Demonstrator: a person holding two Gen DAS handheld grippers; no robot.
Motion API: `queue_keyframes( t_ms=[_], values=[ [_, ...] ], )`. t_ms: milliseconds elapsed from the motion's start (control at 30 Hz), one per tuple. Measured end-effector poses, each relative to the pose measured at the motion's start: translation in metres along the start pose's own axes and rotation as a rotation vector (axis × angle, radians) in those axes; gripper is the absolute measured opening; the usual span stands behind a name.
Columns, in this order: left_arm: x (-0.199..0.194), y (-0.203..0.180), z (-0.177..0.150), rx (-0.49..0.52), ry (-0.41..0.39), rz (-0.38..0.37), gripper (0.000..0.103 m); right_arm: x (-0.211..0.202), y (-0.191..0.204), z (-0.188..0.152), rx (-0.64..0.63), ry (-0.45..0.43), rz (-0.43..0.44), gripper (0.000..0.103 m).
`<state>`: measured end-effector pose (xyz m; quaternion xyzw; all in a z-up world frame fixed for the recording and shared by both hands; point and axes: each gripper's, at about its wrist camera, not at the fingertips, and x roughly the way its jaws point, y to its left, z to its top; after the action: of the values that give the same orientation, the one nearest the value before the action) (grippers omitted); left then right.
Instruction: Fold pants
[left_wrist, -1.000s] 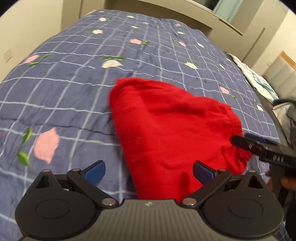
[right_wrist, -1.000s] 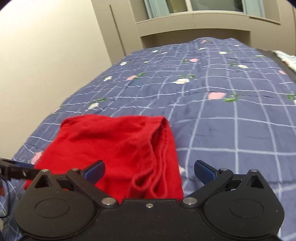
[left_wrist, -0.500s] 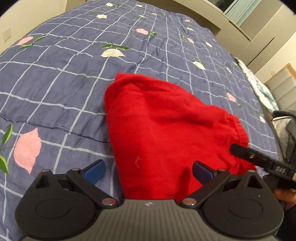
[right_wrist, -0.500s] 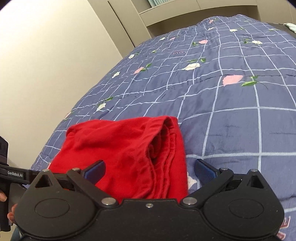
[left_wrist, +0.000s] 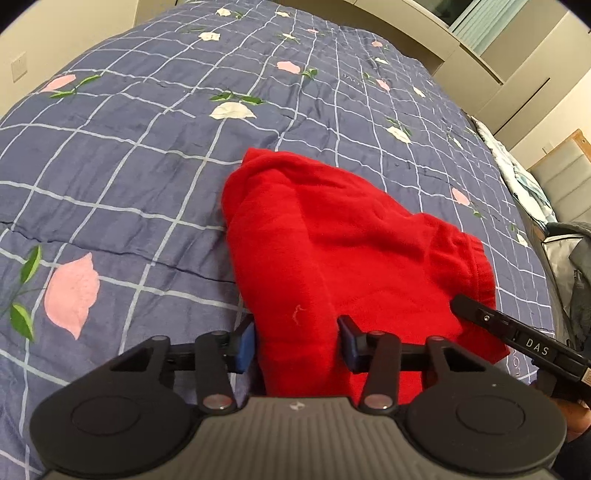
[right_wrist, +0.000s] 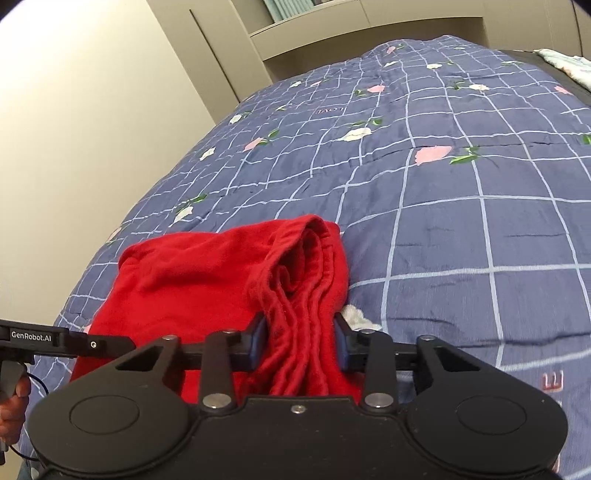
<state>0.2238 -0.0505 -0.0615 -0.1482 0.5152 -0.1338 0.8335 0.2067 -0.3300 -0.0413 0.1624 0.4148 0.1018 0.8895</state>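
The red pants (left_wrist: 332, 243) lie folded in a thick bundle on the blue checked bedspread (left_wrist: 129, 155). My left gripper (left_wrist: 297, 343) is shut on the near left edge of the pants. My right gripper (right_wrist: 299, 341) is shut on the layered waistband end of the pants (right_wrist: 207, 280), where several folds bunch between the blue pads. The right gripper also shows at the right of the left wrist view (left_wrist: 517, 339), and the left one at the left of the right wrist view (right_wrist: 66, 341).
The bedspread (right_wrist: 461, 184) with its flower print stretches far beyond the pants. A beige wall (right_wrist: 74, 129) runs along the bed's left side. A headboard shelf (right_wrist: 351, 33) stands at the far end. Grey clothing (left_wrist: 576, 280) lies off the bed's right edge.
Both grippers have moved in toward the near edge of the pants and closed on the cloth. They were wide open and empty before.
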Motion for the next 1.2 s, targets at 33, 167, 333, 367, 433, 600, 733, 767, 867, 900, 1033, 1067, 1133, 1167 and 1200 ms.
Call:
queue_keyframes(
  t_ms=[33,167,333,367,433,600,733,767,867,900,1033,1067,1133,1167,1200],
  values=[
    [-0.001,-0.002,0.0,0.007,-0.004,0.002,0.044,-0.002,0.002,-0.001,0.002,-0.006,-0.004,0.032],
    [-0.012,-0.008,-0.001,0.042,-0.029,0.004,0.034,-0.016,0.016,-0.002,-0.017,-0.042,-0.015,0.027],
    [-0.03,-0.009,0.002,0.07,-0.055,-0.006,0.032,-0.036,0.037,-0.001,-0.051,-0.092,-0.009,0.026],
    [-0.034,-0.008,0.003,0.078,-0.061,-0.003,0.032,-0.039,0.04,0.0,-0.056,-0.099,-0.004,0.026],
    [-0.04,-0.007,0.005,0.088,-0.068,0.0,0.032,-0.043,0.047,0.0,-0.059,-0.107,0.008,0.026],
    [-0.06,0.004,0.011,0.098,-0.096,0.015,0.031,-0.045,0.065,0.001,-0.062,-0.126,0.042,0.026],
    [-0.074,0.013,0.018,0.104,-0.121,0.033,0.031,-0.043,0.082,0.002,-0.068,-0.144,0.07,0.026],
    [-0.077,0.015,0.019,0.105,-0.126,0.037,0.031,-0.043,0.086,0.003,-0.07,-0.148,0.076,0.026],
    [-0.086,0.021,0.023,0.103,-0.143,0.048,0.031,-0.041,0.096,0.006,-0.073,-0.159,0.094,0.026],
    [-0.087,0.023,0.024,0.102,-0.147,0.051,0.031,-0.04,0.099,0.007,-0.074,-0.162,0.099,0.026],
    [-0.092,0.031,0.029,0.096,-0.16,0.062,0.031,-0.036,0.112,0.011,-0.077,-0.175,0.111,0.026],
    [-0.092,0.032,0.031,0.097,-0.163,0.065,0.031,-0.034,0.115,0.012,-0.08,-0.176,0.112,0.026],
    [-0.092,0.036,0.035,0.097,-0.167,0.069,0.031,-0.03,0.121,0.015,-0.09,-0.179,0.108,0.026],
    [-0.092,0.038,0.038,0.097,-0.17,0.074,0.031,-0.028,0.124,0.017,-0.094,-0.18,0.107,0.026],
    [-0.092,0.039,0.041,0.098,-0.173,0.078,0.031,-0.026,0.127,0.018,-0.099,-0.182,0.107,0.026]
  ],
)
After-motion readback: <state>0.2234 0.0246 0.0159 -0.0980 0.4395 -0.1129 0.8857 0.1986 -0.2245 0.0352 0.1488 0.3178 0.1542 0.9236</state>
